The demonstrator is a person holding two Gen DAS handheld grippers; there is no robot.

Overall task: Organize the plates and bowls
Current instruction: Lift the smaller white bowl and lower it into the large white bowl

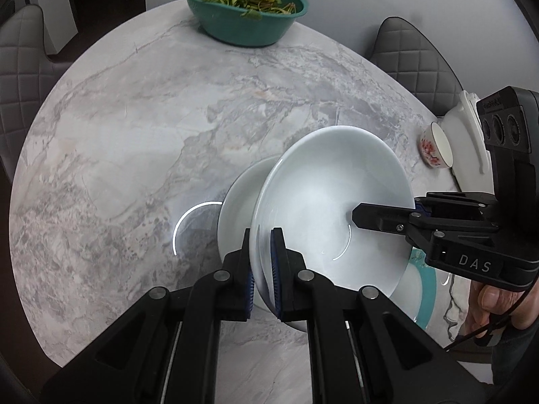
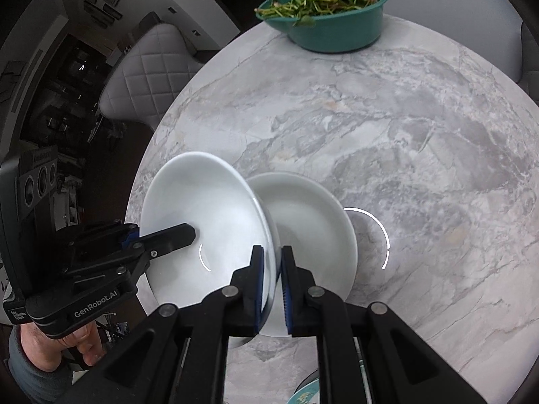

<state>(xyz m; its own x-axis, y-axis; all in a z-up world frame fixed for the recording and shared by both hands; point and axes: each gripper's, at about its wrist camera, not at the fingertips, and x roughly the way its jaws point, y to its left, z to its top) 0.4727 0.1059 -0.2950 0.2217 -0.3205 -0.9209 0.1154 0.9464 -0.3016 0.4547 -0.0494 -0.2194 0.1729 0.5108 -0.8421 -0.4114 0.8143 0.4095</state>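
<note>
A white deep plate (image 1: 330,185) (image 2: 202,202) hangs over the marble table (image 1: 134,134) (image 2: 404,134), held at opposite rims by both grippers. My left gripper (image 1: 263,233) is shut on its left rim, one finger inside and one outside. My right gripper (image 2: 272,249) is shut on its right rim the same way. Each gripper's inner finger (image 1: 370,217) (image 2: 178,235) shows in the other's view. A second white plate (image 1: 235,208) (image 2: 310,229) lies just under it, partly covered. I cannot tell whether the two touch.
A teal bowl of greens (image 1: 242,30) (image 2: 337,33) stands at the table's far edge. A teal-rimmed plate (image 1: 426,289) lies near the front, and a flowered cup (image 1: 434,148) beside a white container (image 1: 461,141) on the right. Padded chairs (image 1: 411,54) (image 2: 145,77) surround the table.
</note>
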